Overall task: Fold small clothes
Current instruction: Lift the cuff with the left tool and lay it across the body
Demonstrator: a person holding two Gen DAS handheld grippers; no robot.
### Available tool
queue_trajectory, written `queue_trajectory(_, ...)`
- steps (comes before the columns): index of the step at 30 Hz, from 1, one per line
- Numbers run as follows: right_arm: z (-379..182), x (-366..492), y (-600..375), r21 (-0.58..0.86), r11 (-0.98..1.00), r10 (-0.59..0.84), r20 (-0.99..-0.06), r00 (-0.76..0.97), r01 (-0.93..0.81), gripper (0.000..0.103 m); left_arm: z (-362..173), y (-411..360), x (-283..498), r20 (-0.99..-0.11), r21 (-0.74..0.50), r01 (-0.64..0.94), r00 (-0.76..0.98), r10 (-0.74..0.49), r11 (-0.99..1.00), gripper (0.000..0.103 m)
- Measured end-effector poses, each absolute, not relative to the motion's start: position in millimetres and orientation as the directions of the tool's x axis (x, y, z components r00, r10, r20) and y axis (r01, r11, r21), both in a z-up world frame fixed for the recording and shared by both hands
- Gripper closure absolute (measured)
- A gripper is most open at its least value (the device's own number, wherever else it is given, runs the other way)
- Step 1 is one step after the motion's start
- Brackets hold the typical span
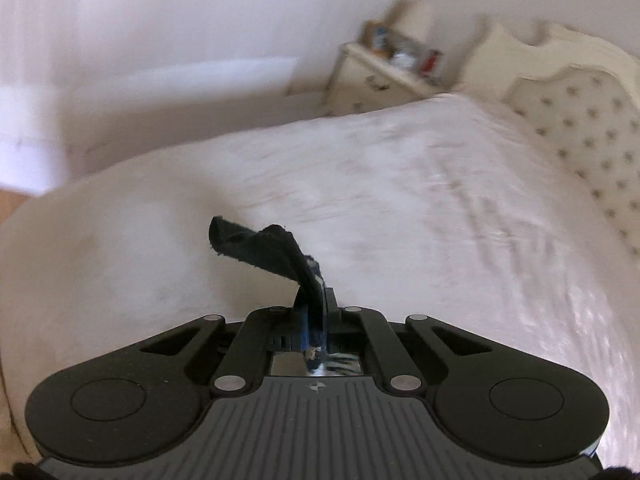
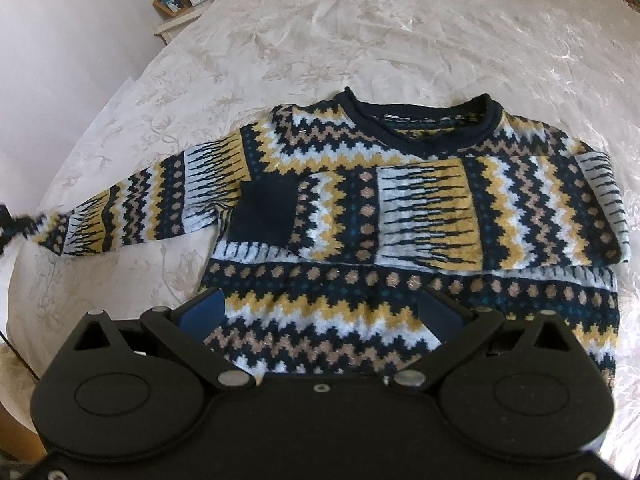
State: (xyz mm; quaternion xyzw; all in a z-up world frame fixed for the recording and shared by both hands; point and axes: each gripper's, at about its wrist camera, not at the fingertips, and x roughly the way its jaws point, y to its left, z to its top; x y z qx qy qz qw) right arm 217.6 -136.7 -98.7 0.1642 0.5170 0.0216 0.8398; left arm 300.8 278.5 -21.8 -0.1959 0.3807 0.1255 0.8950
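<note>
White bedspread [image 2: 400, 32] bears sweater [image 2: 400, 208]; left gripper [image 1: 316, 280] pinches its dark cuff [image 1: 256, 246], right gripper [image 2: 320, 312] wide.

— We're in a bedroom, folks, no question: a wide bed under a cream, floral-embossed satin bedspread [image 2: 400, 40] fills nearly everything.

— And at two o'clock in the left wrist view, a cream button-tufted headboard with a scalloped frame [image 1: 580, 120]!

— At one o'clock there, blurred, a cream bedside cabinet [image 1: 372, 80] with small clutter on top.

— Right wrist view, eleven o'clock: a white nightstand [image 2: 176, 24] bearing a lamp base, a small clock and a wooden picture frame [image 2: 171, 3]. Pale walls behind. A home.
</note>
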Motion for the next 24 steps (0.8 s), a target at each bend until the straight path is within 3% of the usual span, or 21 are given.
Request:
queue_trajectory(10,-104.0,184.0,-198.0,0.35,0.917,0.218,-0.841,0.495,0.19,0.0,17.8,137.0,308.8,-0.675,-0.23,-0.101,0.733,-0.084,0.968,0.098)
queue_trajectory(24,-112.0,143.2,-283.0,0.379,0.878,0.188,-0.835,0.518,0.292,0.0,-43.3,-57.0,311.9,-0.739,-0.249,0.183,0.598,-0.308,0.951,0.098)
